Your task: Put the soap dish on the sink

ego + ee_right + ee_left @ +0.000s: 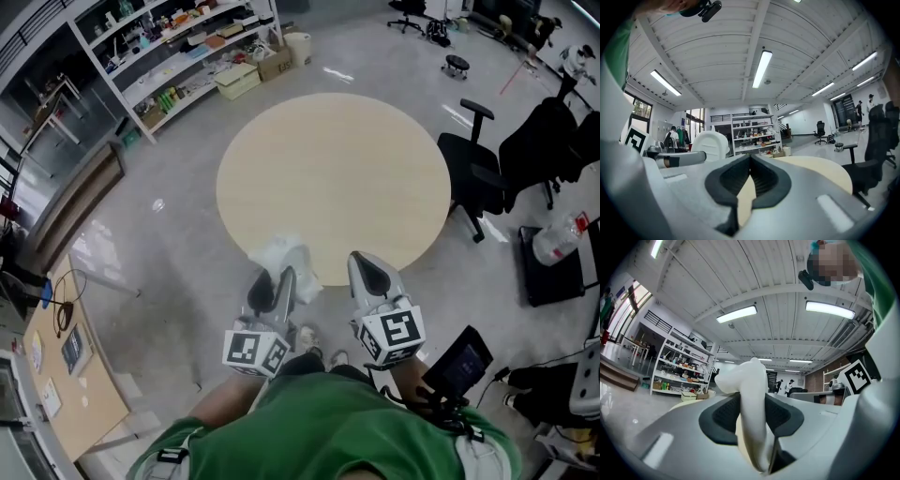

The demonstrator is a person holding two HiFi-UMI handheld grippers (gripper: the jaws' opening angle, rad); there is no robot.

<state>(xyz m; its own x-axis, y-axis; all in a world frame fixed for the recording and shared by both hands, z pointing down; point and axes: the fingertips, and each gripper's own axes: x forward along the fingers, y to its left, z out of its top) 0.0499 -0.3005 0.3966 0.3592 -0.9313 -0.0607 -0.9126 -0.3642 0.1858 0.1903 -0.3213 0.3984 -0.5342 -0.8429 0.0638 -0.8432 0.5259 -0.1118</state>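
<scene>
Left gripper (274,289) clamped on the white soap dish (284,260); dish sticks out past the jaws, over the near edge of the round table (337,169). Right gripper (368,270) jaws together, empty. No sink in view. Best bet: firm grip, dish level, find the sink before releasing.

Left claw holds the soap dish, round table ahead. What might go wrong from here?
1. The left claw pinches the soap dish by one thin edge, so it may twist or slip out.
2. No sink shows in any view, only the round table, so the dish might end up in the wrong place.
3. The right claw is shut and empty, so it would be slow to help with a slip.
</scene>
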